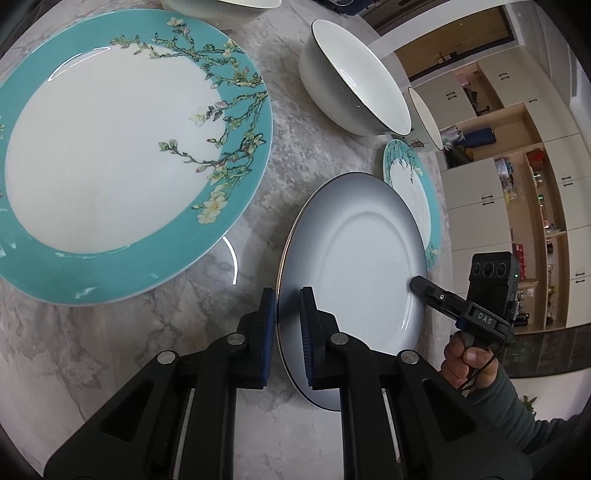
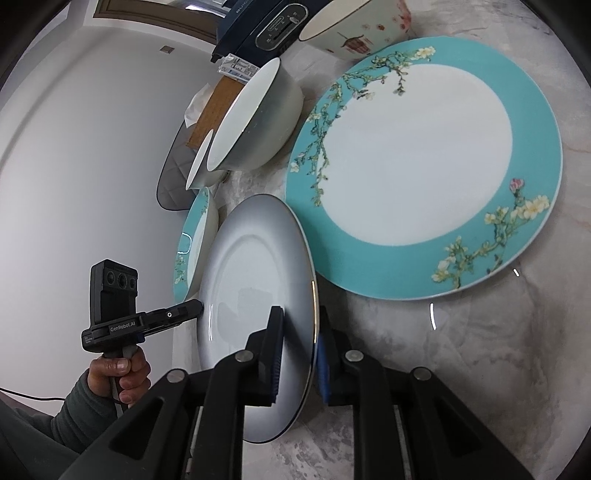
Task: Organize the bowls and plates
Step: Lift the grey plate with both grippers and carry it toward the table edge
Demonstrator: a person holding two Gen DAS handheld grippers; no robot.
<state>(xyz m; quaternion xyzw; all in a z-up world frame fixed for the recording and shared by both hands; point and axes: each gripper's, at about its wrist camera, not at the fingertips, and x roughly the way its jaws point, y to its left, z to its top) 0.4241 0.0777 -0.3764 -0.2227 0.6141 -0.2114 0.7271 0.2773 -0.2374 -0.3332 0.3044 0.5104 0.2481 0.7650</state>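
Note:
A grey-white plate (image 1: pixel 354 251) (image 2: pixel 251 266) with a thin dark rim is held between both grippers, tilted above the marble table (image 1: pixel 74 369). My left gripper (image 1: pixel 288 314) (image 2: pixel 195 306) is shut on one side of its rim. On the opposite side of the rim my right gripper (image 2: pixel 299 332) (image 1: pixel 417 284) is shut as well. A small teal floral plate (image 1: pixel 410 177) (image 2: pixel 195 236) lies just behind it, partly hidden. The large teal floral plate (image 1: pixel 110 155) (image 2: pixel 424 166) lies flat beside it. A grey bowl (image 1: pixel 343 81) (image 2: pixel 258 122) and a smaller bowl (image 1: pixel 424 114) (image 2: pixel 201 162) stand farther back.
A cream bowl with red motifs (image 2: pixel 351 29) stands behind the large plate, next to a dark blue appliance (image 2: pixel 266 29). A grey quilted mat (image 2: pixel 173 184) and a wooden box (image 2: pixel 218 107) sit near the table's far edge. Cabinets (image 1: pixel 517 184) line the room beyond.

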